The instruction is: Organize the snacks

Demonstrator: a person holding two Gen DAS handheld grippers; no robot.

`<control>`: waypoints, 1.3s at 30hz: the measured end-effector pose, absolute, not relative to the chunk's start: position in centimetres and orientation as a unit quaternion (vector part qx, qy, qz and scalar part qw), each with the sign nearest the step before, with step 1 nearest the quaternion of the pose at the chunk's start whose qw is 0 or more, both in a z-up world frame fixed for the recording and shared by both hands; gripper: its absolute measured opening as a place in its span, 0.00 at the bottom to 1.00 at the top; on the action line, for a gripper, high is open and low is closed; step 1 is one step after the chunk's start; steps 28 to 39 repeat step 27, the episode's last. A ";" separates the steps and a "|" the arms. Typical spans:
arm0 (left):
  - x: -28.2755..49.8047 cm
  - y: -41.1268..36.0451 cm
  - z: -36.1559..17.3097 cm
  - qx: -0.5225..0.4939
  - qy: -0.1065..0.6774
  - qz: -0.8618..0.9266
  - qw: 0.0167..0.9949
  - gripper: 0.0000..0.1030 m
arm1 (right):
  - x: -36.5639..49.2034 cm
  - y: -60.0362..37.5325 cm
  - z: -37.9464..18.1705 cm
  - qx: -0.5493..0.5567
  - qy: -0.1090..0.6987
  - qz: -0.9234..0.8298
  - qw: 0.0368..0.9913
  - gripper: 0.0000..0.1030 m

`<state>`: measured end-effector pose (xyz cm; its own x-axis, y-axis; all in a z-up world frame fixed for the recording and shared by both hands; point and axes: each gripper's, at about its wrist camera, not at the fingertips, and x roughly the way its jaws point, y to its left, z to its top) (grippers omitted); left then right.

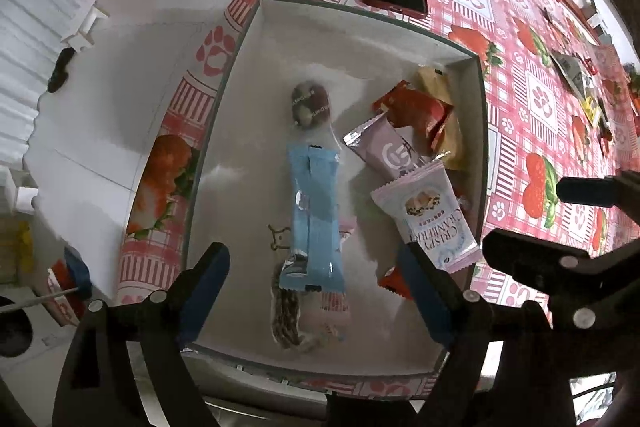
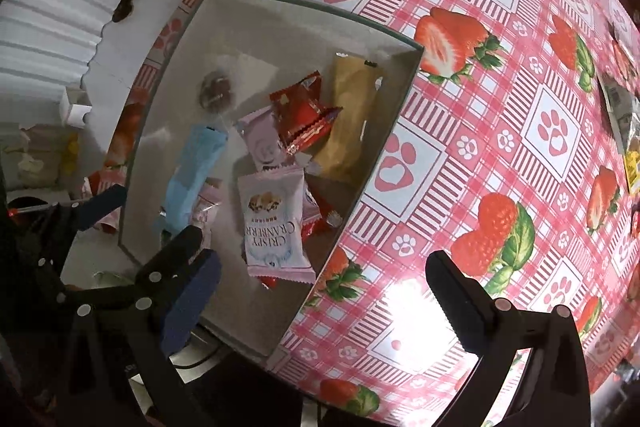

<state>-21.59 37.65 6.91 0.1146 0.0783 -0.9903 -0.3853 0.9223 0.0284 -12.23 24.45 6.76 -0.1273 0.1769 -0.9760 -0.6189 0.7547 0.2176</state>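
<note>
Snack packets are lying in the shallow box (image 1: 256, 39), the light, crinkly, slippery blue wrapper (image 1: 314, 215) resting mid-floor beneath the left gripper (image 1: 316, 277), whose jaws are standing released, best pinched across its stiffer sealed end.

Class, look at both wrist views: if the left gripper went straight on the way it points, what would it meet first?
Most likely the light blue snack packet lying in the box; the open left gripper hangs above it, empty, though depth is unclear.

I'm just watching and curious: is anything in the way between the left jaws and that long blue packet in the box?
Nothing visible. The left gripper hangs open directly above the blue packet, which lies on top of other snacks in the box.
</note>
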 end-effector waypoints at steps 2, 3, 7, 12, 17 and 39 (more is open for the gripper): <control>-21.7 37.5 6.9 -0.115 0.647 0.157 0.737 0.87 | -12.3 24.1 6.8 -0.160 0.685 0.308 0.641 1.00; -21.7 37.4 6.9 -0.113 0.648 0.158 0.736 0.87 | -12.4 24.0 6.7 -0.159 0.685 0.307 0.641 1.00; -21.9 37.2 6.9 -0.114 0.649 0.159 0.735 0.87 | -12.6 23.7 6.8 -0.156 0.687 0.306 0.640 1.00; -22.0 37.0 7.0 -0.113 0.649 0.161 0.735 0.87 | -13.0 23.8 6.9 -0.153 0.686 0.309 0.641 1.00; -22.0 37.0 7.1 -0.113 0.648 0.164 0.735 0.87 | -13.3 23.9 7.2 -0.151 0.682 0.312 0.644 1.00; -21.9 36.6 7.5 -0.095 0.649 0.165 0.737 0.87 | -13.2 23.7 7.7 -0.155 0.670 0.316 0.654 1.00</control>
